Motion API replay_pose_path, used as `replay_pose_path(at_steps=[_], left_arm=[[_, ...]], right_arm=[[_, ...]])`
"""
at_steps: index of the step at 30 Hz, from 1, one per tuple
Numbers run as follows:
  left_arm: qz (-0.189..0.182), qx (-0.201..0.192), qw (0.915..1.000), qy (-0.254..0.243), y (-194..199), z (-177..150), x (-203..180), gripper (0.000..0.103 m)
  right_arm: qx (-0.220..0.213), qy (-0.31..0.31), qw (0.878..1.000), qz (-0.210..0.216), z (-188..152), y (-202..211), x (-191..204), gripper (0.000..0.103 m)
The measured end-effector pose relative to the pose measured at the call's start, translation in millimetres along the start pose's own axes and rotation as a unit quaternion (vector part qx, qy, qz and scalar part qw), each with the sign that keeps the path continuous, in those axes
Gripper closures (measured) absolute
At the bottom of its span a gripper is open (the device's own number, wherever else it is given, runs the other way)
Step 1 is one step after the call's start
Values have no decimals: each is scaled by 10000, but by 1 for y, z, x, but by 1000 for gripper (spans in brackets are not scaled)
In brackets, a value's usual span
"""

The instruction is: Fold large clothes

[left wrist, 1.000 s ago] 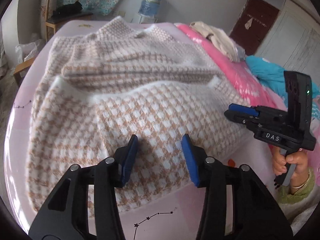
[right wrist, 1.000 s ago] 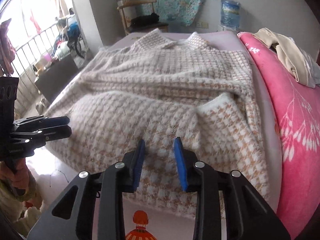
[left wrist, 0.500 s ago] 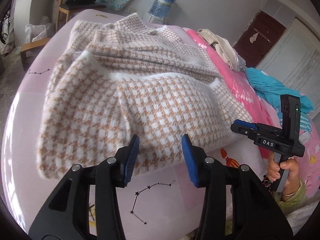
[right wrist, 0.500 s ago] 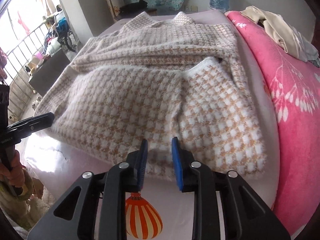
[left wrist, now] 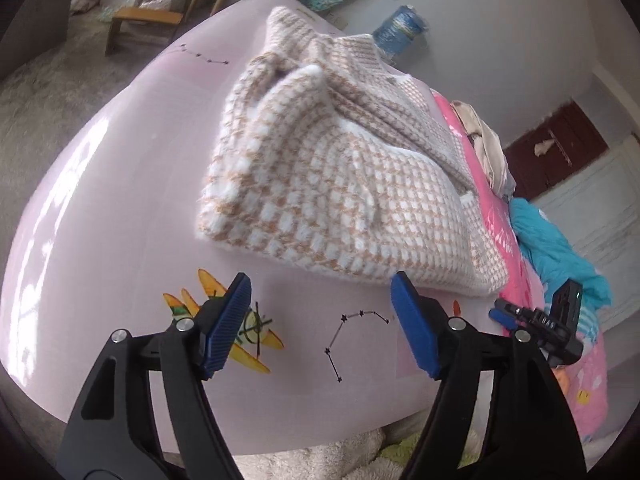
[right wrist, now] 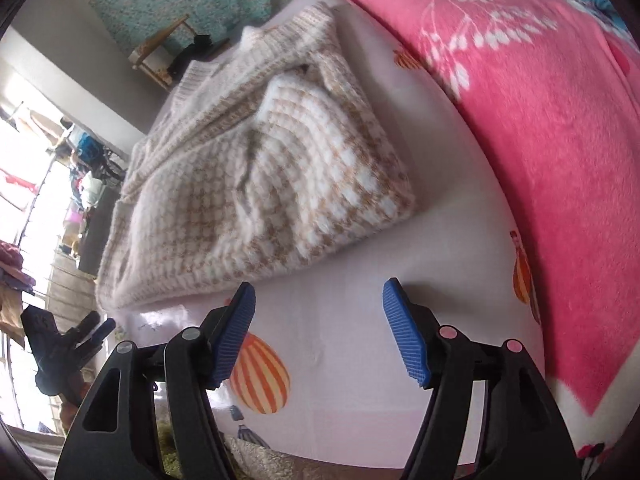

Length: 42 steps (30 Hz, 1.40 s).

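Observation:
A fluffy beige-and-white houndstooth sweater (left wrist: 340, 184) lies folded on the pale pink bed sheet (left wrist: 120, 184); it also shows in the right wrist view (right wrist: 256, 184). My left gripper (left wrist: 320, 308) is open and empty, a little short of the sweater's near edge. My right gripper (right wrist: 318, 312) is open and empty, over bare sheet just short of the sweater's hem. Each gripper shows in the other's view: the right one at the right edge (left wrist: 536, 324), the left one at the lower left (right wrist: 76, 340).
A pink flowered blanket (right wrist: 540, 128) lies along the right of the bed, with a cream garment (left wrist: 486, 148) and a teal blanket (left wrist: 556, 256) on it. A wooden chair (right wrist: 160, 56), a stool (left wrist: 140, 24) and a water bottle (left wrist: 400, 32) stand beyond the bed.
Both grippers have pulled back from over the sweater to the bare sheet in front of it and opened wider. The views have tilted.

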State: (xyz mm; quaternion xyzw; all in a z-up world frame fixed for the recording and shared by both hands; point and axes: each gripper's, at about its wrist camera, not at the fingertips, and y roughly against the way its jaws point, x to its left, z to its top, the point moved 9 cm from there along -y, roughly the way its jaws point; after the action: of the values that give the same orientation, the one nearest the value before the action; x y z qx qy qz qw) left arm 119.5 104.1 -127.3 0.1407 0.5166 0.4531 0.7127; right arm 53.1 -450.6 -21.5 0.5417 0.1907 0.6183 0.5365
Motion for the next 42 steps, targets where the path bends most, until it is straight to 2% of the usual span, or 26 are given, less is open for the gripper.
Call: replay_pose_path(at_steps=[2, 4, 7, 8, 10, 12, 14, 15, 18, 22, 25, 28, 29, 30, 32, 33, 34, 35, 36, 38, 40, 42], left_arm=[[-197, -104, 9986, 485, -6, 9, 11, 33], [-379, -330, 9960, 741, -6, 20, 14, 33], [-372, -592, 9933, 918, -9, 31, 17, 37], [-272, -677, 9931, 913, -10, 33, 17, 45], [29, -801, 9940, 747, -13, 37, 17, 56], [499, -847, 9944, 377, -15, 39, 13, 67], [967, -848, 9916, -100, -17, 40, 9, 77], [1117, -869, 9893, -348, -15, 40, 5, 84], [1315, -1117, 9803, -965, 6, 41, -17, 91], [1175, -1328, 9763, -1241, 38, 39, -42, 93], [1036, -1275, 9767, -1379, 59, 33, -52, 93], [980, -1043, 9805, -1344, 71, 21, -48, 92], [967, -858, 9838, -1239, 68, 17, -40, 90], [986, -676, 9868, -1089, 64, 12, -28, 83], [928, -319, 9934, -589, 52, 4, 2, 75], [863, -138, 9958, -291, 47, -1, 17, 73], [784, -40, 9969, -14, 46, -4, 30, 70], [773, -51, 9967, 230, 49, -4, 42, 66], [765, -116, 9961, 416, 54, -2, 52, 60], [560, -357, 9940, 865, 71, 5, 69, 54], [345, -689, 9887, 1284, 86, 15, 83, 54], [367, -939, 9852, 1383, 95, 26, 89, 54]], right_arm=[[-191, -134, 9997, 16, 8, -3, 2, 38], [-483, -369, 9982, 6, 18, -6, -1, 38], [-884, -745, 9932, 98, 31, -13, -2, 38], [-1024, -734, 9920, 21, 33, -16, 1, 38], [-1236, -480, 9905, -373, 37, -20, 10, 38], [-1338, -141, 9878, -783, 40, -24, 17, 47], [-1409, 79, 9857, -921, 43, -22, 19, 82], [-1482, 165, 9848, -889, 45, -16, 23, 86], [-1738, 440, 9797, -902, 48, 11, 32, 91], [-1959, 680, 9743, -876, 48, 48, 43, 95], [-1947, 813, 9734, -892, 43, 68, 47, 95], [-1709, 834, 9787, -776, 30, 74, 42, 94], [-1469, 857, 9826, -747, 24, 68, 38, 93], [-1239, 793, 9866, -701, 20, 59, 30, 92], [-674, 503, 9949, -552, 5, 38, 8, 79], [-400, 298, 9972, -561, 1, 30, -5, 78], [-274, 110, 9982, -531, -2, 29, -16, 71], [-249, -31, 9985, -496, -2, 32, -26, 62], [-332, -118, 9981, -499, -1, 40, -34, 60], [-573, -204, 9966, -549, 3, 57, -46, 46], [-811, -264, 9942, -648, 12, 72, -54, 44], [-954, -269, 9934, -576, 24, 78, -53, 44]])
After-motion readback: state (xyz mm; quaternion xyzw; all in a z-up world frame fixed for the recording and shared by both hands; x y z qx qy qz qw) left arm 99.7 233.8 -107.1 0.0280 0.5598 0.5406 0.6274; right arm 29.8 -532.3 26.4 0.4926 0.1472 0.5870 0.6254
